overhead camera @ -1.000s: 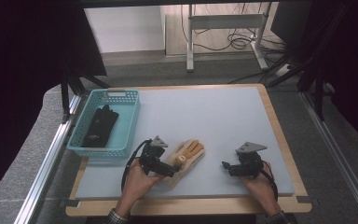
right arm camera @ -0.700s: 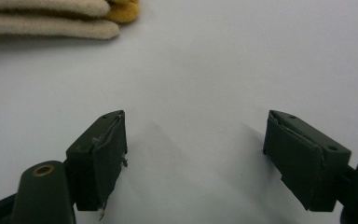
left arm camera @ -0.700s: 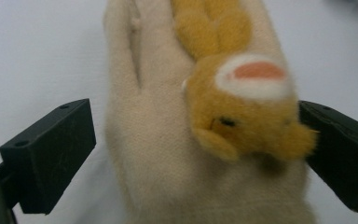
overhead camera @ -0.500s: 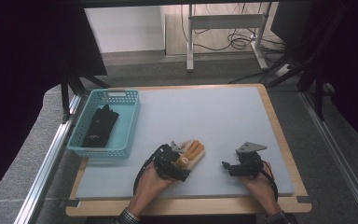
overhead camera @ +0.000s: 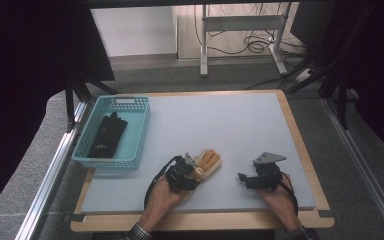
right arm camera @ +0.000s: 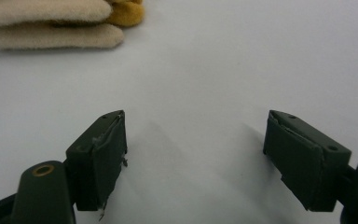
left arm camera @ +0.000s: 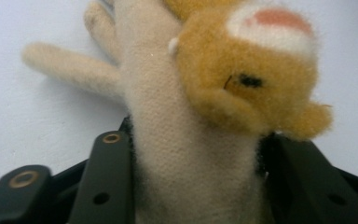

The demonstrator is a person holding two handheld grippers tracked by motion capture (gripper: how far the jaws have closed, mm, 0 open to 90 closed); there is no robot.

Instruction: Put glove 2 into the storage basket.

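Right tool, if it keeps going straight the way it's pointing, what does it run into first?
Probably nothing soon: the right tool stands open over bare table, and the way ahead looks free. The furry glove lies off to the side of that line, though depth is hard to judge.

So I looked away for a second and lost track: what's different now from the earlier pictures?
The left gripper slid forward onto the tan fuzzy glove; its jaws have just been closing and now clamp the glove's cuff on both sides. The glove itself has hardly shifted on the table. The right gripper stayed put with jaws open, and the black glove lies in the teal basket as before.
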